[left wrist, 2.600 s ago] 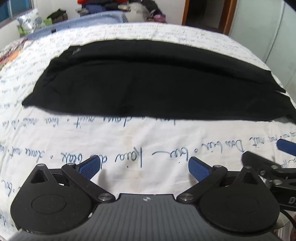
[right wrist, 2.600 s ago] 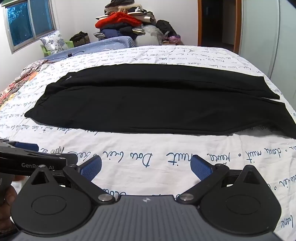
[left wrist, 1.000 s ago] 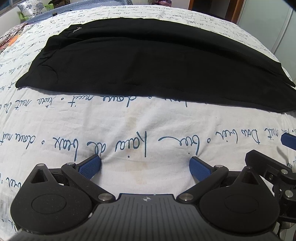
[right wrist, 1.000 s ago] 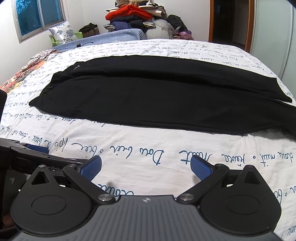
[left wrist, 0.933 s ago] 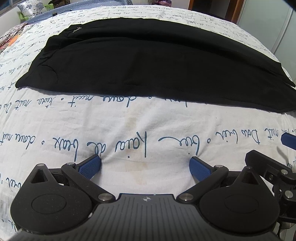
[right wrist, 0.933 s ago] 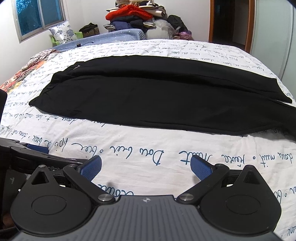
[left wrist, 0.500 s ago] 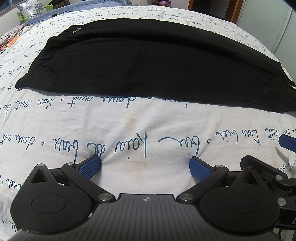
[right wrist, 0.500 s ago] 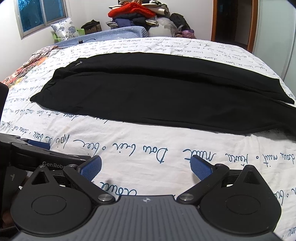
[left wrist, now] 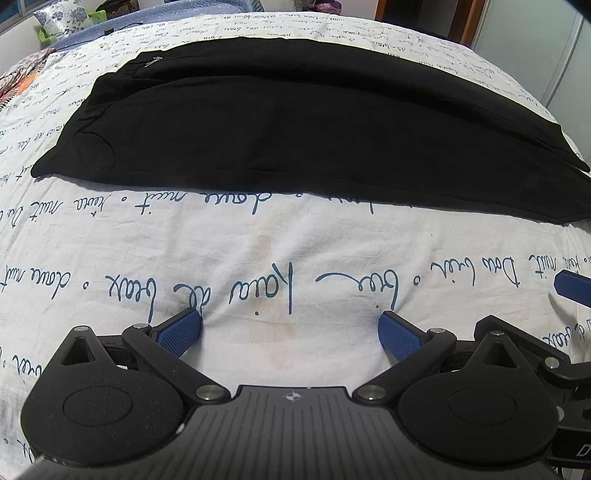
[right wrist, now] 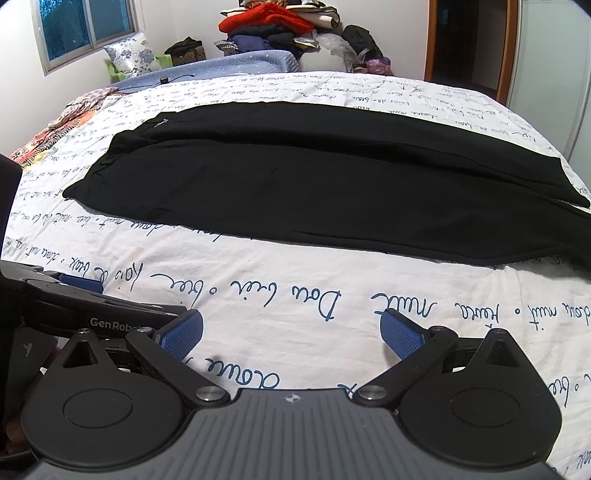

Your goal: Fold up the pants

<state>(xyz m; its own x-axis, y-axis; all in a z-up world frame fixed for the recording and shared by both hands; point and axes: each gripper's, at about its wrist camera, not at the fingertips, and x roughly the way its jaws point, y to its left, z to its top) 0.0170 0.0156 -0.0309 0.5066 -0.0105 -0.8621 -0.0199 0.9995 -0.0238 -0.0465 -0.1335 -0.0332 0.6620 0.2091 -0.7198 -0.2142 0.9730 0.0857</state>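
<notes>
**Black pants lie flat across the bed; both tongs wait empty at the near edge**

A pair of black pants (left wrist: 295,122) lies spread lengthwise across a bed (left wrist: 280,258) covered in a white sheet printed with blue handwriting. The waist end is toward the bed's left edge, where a small zip or tag shows near the far corner of the garment. The leg ends reach toward the right edge. One leg appears to lie over the other, with the far leg showing as a narrow strip behind the near one. The pants sit in the middle of the bed, well apart from both tongs, with bare sheet between.

The left gripper (left wrist: 290,330) hovers low over the near edge of the bed, its blue-padded fingers spread wide, holding nothing. Just beside it on the right, the right gripper (right wrist: 291,328) is likewise spread wide and empty. Each shows at the edge of the other's view.

At the far edge, beyond the bed, a pile of clothes (right wrist: 273,26) is heaped against the wall, and a window (right wrist: 85,26) sits at the far left.

The cloth looks soft, light and limp, likely to sag and drag on the sheet rather than hold a shape. It should be pinched at an edge, not the flat middle: probably the waistband corners on the left and the hems on the right, catching both layers together so the legs stay stacked.
</notes>
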